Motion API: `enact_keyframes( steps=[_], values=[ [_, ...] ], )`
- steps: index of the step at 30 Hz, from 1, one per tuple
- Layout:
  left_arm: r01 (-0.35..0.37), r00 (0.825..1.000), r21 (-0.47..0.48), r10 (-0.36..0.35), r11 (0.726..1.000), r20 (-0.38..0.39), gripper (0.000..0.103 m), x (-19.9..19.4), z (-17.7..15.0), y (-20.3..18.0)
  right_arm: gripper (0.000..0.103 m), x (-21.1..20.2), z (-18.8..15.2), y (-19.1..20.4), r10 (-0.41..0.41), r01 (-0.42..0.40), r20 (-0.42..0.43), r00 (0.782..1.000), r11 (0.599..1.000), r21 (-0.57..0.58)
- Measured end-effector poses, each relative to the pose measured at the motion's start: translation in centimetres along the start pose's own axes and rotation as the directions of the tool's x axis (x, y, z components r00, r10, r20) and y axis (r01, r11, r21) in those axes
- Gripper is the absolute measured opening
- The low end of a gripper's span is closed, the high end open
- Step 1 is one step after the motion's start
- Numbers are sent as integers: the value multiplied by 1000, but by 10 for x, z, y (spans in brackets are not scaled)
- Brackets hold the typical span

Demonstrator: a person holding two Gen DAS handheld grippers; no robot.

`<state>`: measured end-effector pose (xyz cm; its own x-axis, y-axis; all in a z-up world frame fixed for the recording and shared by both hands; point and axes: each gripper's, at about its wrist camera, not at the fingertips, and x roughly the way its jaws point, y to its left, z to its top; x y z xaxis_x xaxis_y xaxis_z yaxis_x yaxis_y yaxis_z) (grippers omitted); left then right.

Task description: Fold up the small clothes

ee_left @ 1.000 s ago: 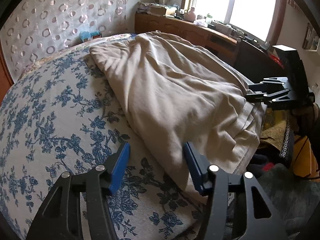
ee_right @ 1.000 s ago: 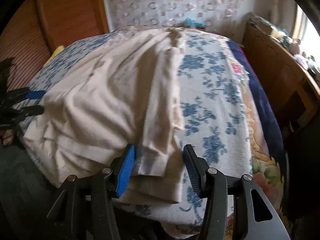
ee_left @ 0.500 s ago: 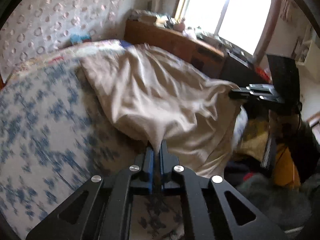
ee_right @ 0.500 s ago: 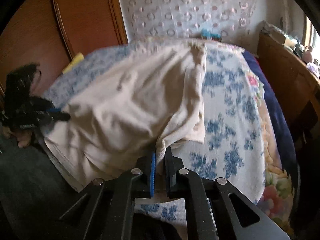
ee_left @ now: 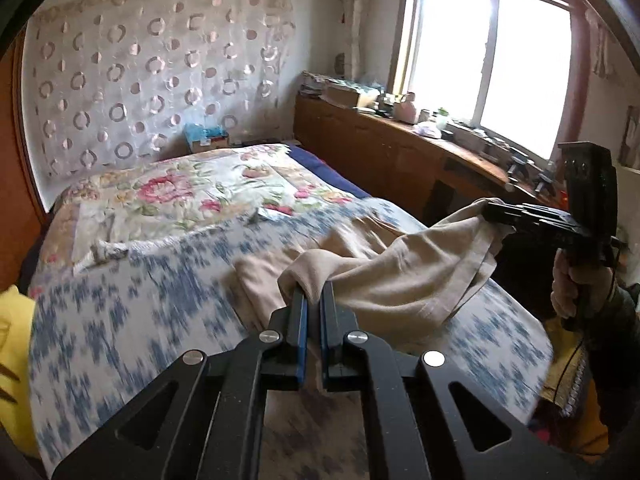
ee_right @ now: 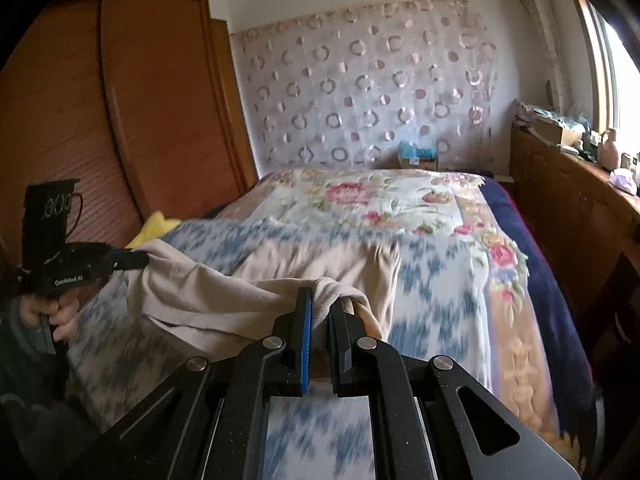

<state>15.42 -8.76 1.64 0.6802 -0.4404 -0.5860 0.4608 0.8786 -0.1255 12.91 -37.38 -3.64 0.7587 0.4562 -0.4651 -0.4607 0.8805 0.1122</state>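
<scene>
Left tongs (ee_left: 313, 294) pinching together on a bunched corner of the beige garment (ee_left: 384, 280), low in the centre of the left wrist view, blue pads nearly meeting with cloth squeezed between. Right tongs (ee_right: 322, 300) likewise clamping a gathered fold of the same garment, low centre in the right wrist view. Garment hanging as a sagging band between the two tongs, lifting off the bed (ee_left: 120, 320); far end still lying on the blue-flowered bedspread, toward the middle of the frame. Seen from the left wrist, right tongs appearing at the right edge, gripping the cloth's other corner, with a hand (ee_left: 572, 284) wrapping the handle below. Seen from the right wrist, left tongs showing at the left edge, cloth trailing from the tips, fingers (ee_right: 56, 316) curling round the grip. Bedspread blurring with motion in both views. Rose-patterned quilt (ee_right: 380, 200) lying beyond the garment, toward the upper centre.
</scene>
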Motion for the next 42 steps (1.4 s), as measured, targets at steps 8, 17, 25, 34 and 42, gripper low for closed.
enact_keyframes(
  steps=[8,17,25,34,42],
  values=[
    [-38,997,-40,34,998,-76,6,62,28,39,7,77,32,-13,-22,22,-52,998,1000,-7],
    [-52,986,-82,38,995,-165,6,101,16,52,7,134,52,-20,-22,25,-164,986,1000,14],
    [-19,987,-70,8,997,-158,43,81,5,57,44,121,70,-17,-79,72,-164,983,996,-48],
    [1,971,2,-1,1000,-239,45,102,-12,44,49,105,50,1,-57,27,-237,970,991,-129],
    [-13,969,40,23,999,-245,45,131,1,46,49,118,48,11,-89,22,-328,941,979,-202]
  ],
)
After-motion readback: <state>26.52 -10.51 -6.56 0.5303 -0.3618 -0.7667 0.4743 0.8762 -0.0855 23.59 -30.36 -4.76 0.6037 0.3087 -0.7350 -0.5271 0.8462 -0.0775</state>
